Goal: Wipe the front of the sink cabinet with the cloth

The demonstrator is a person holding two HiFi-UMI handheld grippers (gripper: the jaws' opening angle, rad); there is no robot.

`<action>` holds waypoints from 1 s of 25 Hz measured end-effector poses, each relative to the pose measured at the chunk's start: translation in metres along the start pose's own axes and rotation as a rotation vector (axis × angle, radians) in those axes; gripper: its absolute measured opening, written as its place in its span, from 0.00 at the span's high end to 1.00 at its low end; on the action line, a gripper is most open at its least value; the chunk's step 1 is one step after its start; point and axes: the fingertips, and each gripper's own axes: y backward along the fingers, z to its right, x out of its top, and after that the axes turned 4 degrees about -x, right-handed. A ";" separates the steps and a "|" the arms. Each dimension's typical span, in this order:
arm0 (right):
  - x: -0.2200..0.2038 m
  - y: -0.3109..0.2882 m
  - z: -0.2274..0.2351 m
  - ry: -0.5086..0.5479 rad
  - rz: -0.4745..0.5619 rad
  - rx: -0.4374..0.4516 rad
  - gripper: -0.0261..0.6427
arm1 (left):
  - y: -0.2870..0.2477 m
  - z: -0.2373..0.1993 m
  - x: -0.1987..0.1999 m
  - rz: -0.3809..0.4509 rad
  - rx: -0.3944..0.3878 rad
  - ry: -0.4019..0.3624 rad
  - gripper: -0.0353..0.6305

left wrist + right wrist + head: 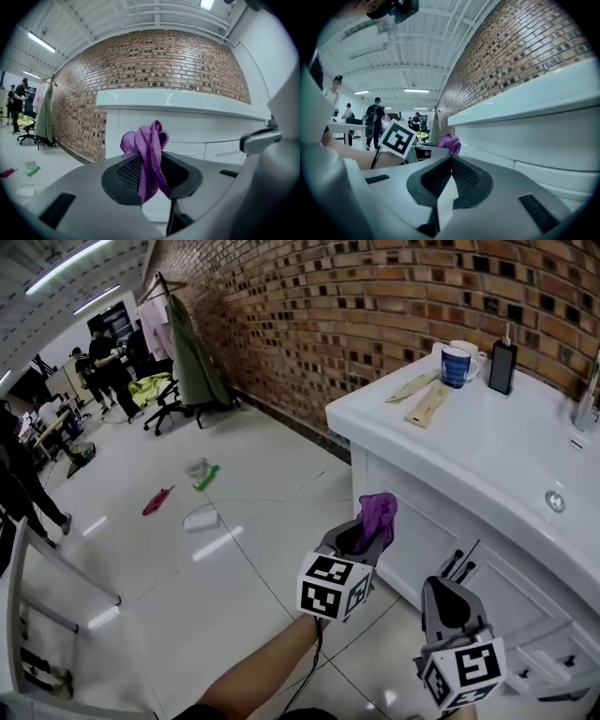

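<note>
Purple microfibre, the cloth [147,154] sits bunched between the jaws of the left tool [150,174], which are clamped on its middle. Loose folds rise above the tips and a tail hangs down between them. It hangs in the air just before the sink cabinet [422,521], near the cabinet's left front corner, and as far as the views show it is not pressed against the white panel. The right tool [457,570] has its jaws closed on each other with nothing between them. It is held in front of the cabinet too, further along toward the drawers. The step in hand looks like the approach, with the cloth gripped and aimed but the wiping itself not yet begun. The next move probably calls for carrying the bunched folds forward until they flatten on the panel. The cloth would then sweep across the cabinet's front with steady pressure, gripped firmly enough that drag does not tug it free. Above the cabinet, the tabletop [506,442] carries a blue mug [457,366] and a dark bottle [502,367] at the cabinet's back edge.
</note>
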 end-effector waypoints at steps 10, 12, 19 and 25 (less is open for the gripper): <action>-0.112 -0.016 0.015 0.015 -0.048 0.009 0.96 | -0.053 -0.084 -0.019 0.093 0.168 -0.048 0.78; -0.122 -0.014 0.016 0.035 -0.038 0.016 0.96 | -0.059 -0.099 -0.016 0.112 0.199 -0.040 0.78; -0.136 0.005 0.020 0.024 -0.024 -0.001 0.96 | -0.077 -0.075 -0.013 0.105 0.117 -0.079 0.78; -0.139 0.011 0.025 0.047 -0.034 -0.030 0.96 | -0.080 -0.002 -0.022 0.108 -0.010 -0.098 0.78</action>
